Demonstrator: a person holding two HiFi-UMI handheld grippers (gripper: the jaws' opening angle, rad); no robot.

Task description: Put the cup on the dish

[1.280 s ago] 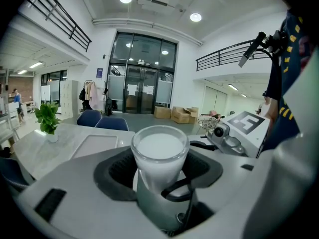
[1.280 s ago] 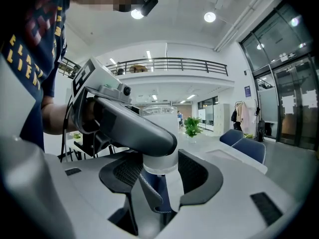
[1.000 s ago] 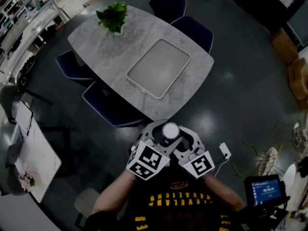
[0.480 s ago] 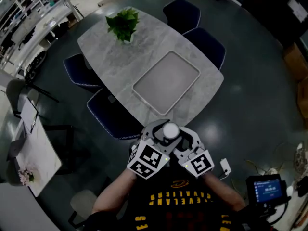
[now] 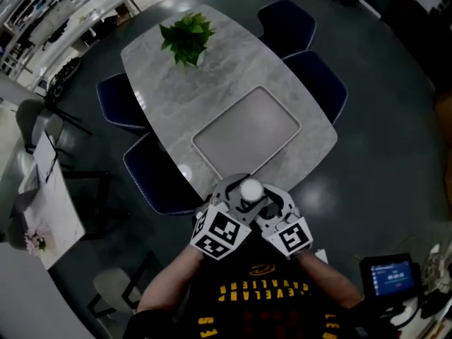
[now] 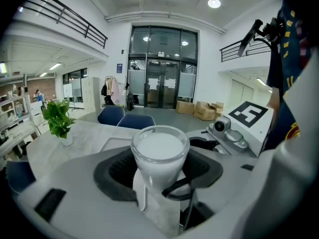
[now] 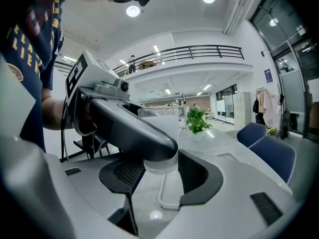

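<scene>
Cup (image 5: 250, 189): clamped by both left hand-held gripper (image 5: 239, 196) and right hand-held gripper (image 5: 263, 198), beyond the surface's (image 5: 169, 90) near edge. Dish (image 5: 246, 131): on surface.

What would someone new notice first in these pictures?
A white cup is held in the air before the person's chest, clamped by the left tongs and the right tongs together. Just beyond it, a pale rectangular tray lies on the grey marble table, with a leafy potted plant at the far end.
</scene>
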